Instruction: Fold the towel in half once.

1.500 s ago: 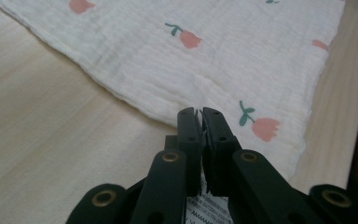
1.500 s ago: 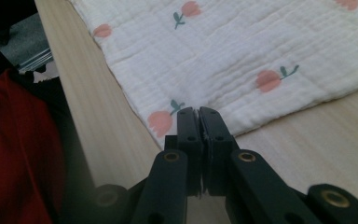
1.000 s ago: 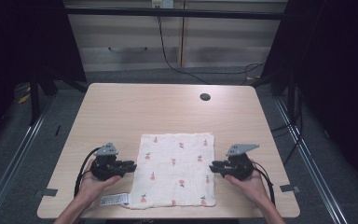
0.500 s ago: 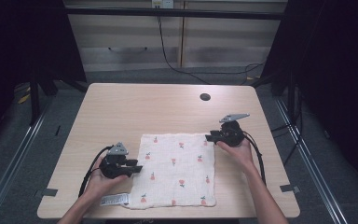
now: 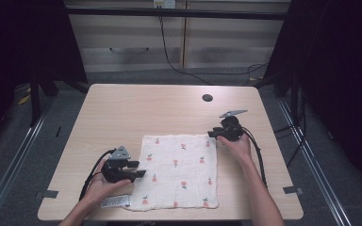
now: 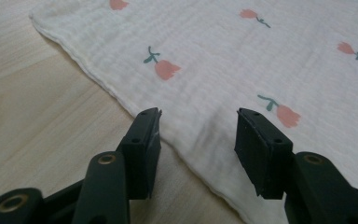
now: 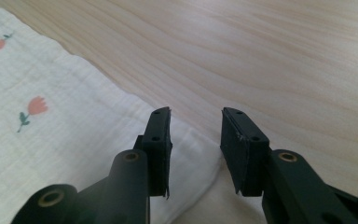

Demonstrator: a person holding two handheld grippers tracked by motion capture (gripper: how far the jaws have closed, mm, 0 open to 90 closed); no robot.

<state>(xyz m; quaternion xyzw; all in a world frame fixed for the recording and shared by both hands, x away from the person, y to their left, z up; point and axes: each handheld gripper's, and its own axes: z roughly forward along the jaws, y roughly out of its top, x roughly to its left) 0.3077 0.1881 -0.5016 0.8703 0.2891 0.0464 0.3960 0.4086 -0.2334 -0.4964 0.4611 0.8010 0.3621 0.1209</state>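
A white cloth (image 5: 179, 169) printed with small red flowers lies flat on the wooden table (image 5: 136, 113). My left gripper (image 5: 140, 170) rests at the cloth's left edge, open, its jaws straddling the hem of the cloth (image 6: 223, 70). Over at the far right corner my right gripper (image 5: 212, 133) is open too. Its jaws stand on either side of the corner of the cloth (image 7: 74, 140), with nothing pinched between them.
A dark round hole (image 5: 207, 98) sits in the table near the back right. A white label (image 5: 115, 202) lies by the cloth's near left corner. Black cables trail from both grippers toward the table's front edge.
My right gripper has moved from the cloth's right edge up to its far right corner. My left gripper has slid nearer along the left edge. The cloth lies as before.
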